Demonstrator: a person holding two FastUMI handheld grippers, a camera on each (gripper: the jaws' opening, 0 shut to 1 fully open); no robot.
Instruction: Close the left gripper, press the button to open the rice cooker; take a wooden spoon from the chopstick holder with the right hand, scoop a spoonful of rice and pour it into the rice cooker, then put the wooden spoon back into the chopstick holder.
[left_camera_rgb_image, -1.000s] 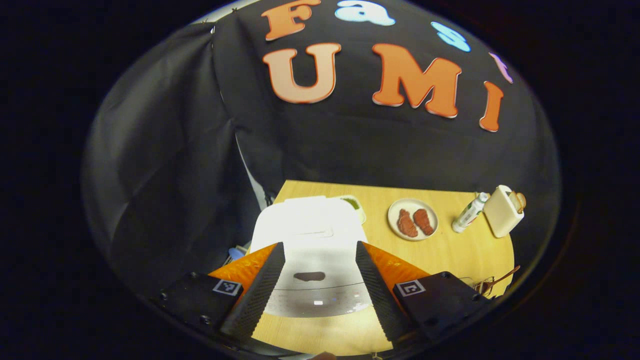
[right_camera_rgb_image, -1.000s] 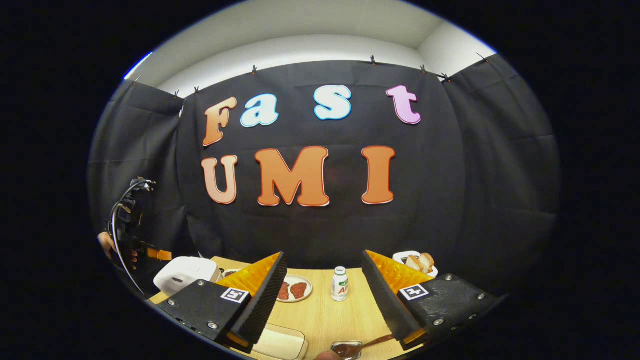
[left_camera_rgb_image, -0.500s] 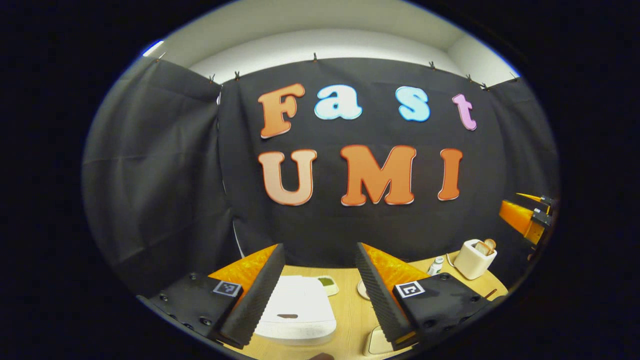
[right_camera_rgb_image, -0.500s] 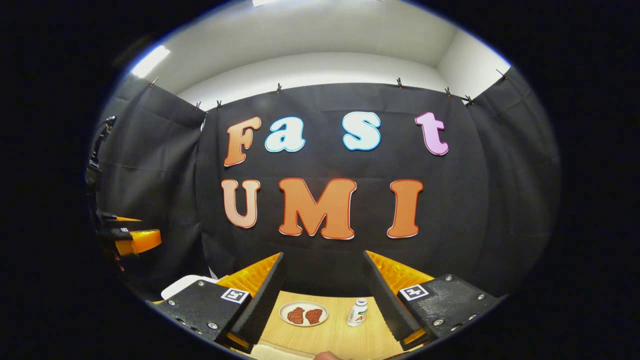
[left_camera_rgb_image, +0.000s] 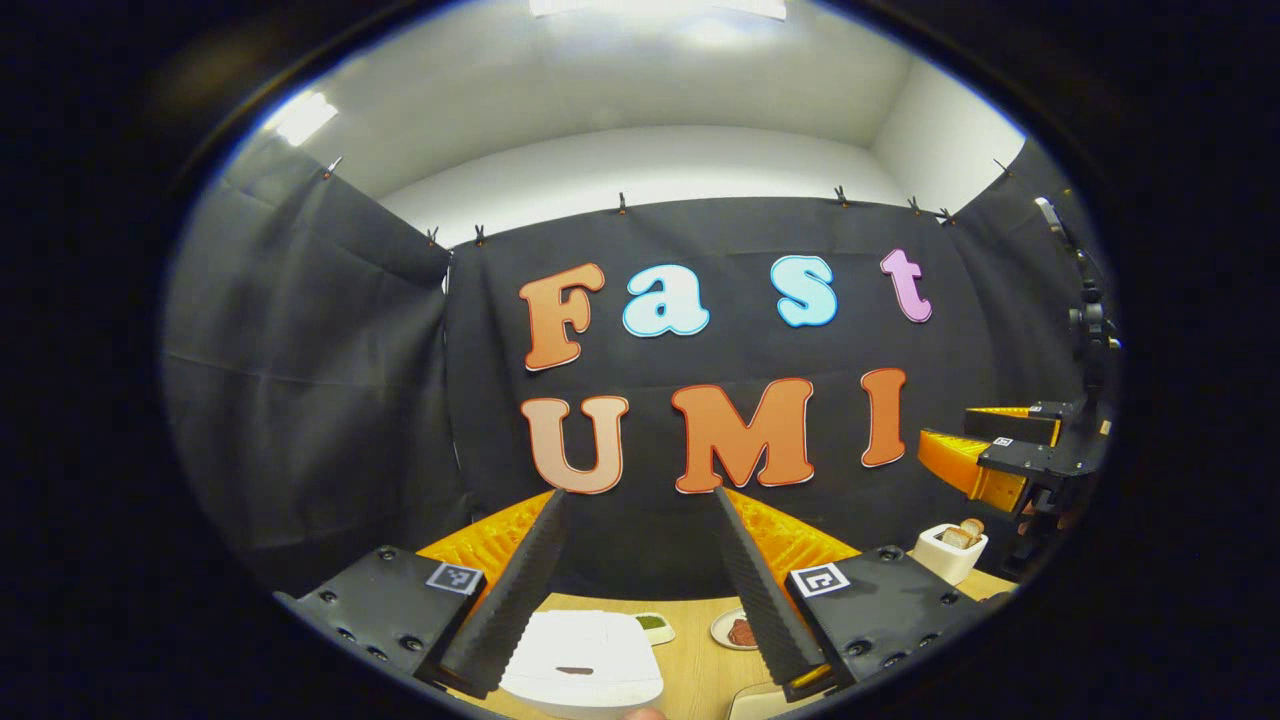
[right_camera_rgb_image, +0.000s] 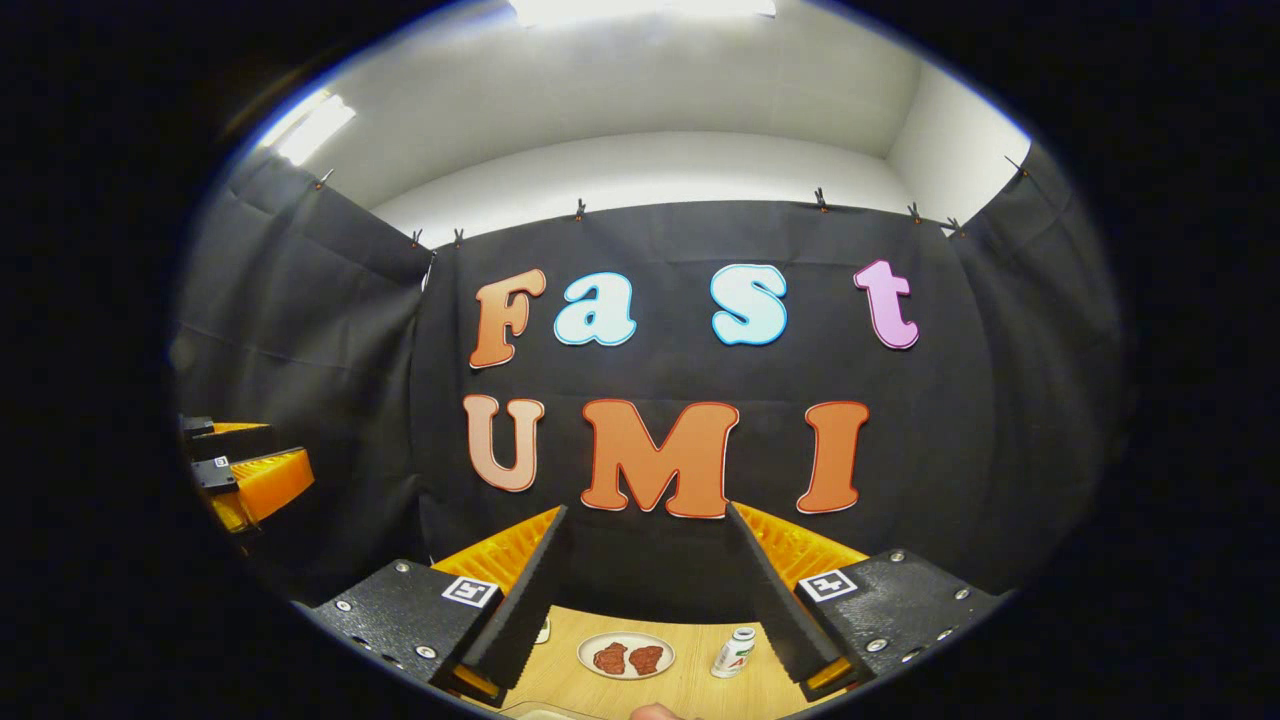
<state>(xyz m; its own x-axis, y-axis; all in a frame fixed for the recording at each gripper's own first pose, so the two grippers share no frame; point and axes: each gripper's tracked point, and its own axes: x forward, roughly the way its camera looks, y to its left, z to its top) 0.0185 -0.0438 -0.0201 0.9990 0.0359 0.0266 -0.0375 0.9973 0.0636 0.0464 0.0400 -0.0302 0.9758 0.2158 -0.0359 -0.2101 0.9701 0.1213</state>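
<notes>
Left gripper view. Left gripper (left_camera_rgb_image: 640, 570) held level and high, aimed at the booth wall, fingers spread wide, nothing between them, touching nothing. Below and just ahead of it sits the white, rounded-lid rice cooker (left_camera_rgb_image: 585, 668), lid down, on the pale wooden worktop (left_camera_rgb_image: 695, 660). Likely a raised starting pose; fingers not yet brought together for the button press. Beyond the right finger: small white plate with a brown piece (left_camera_rgb_image: 738, 630); farther right, white toaster with bread slices (left_camera_rgb_image: 950, 548). Right gripper (left_camera_rgb_image: 985, 450) hangs off to the far right, also raised.

Right gripper view. Right gripper (right_camera_rgb_image: 650, 585) equally released, empty, clear of everything. Under its fingers: round white plate with two reddish-brown pieces (right_camera_rgb_image: 627, 657), small white bottle (right_camera_rgb_image: 735, 652). Chopstick holder and wooden spoon: cannot place them here.
</notes>
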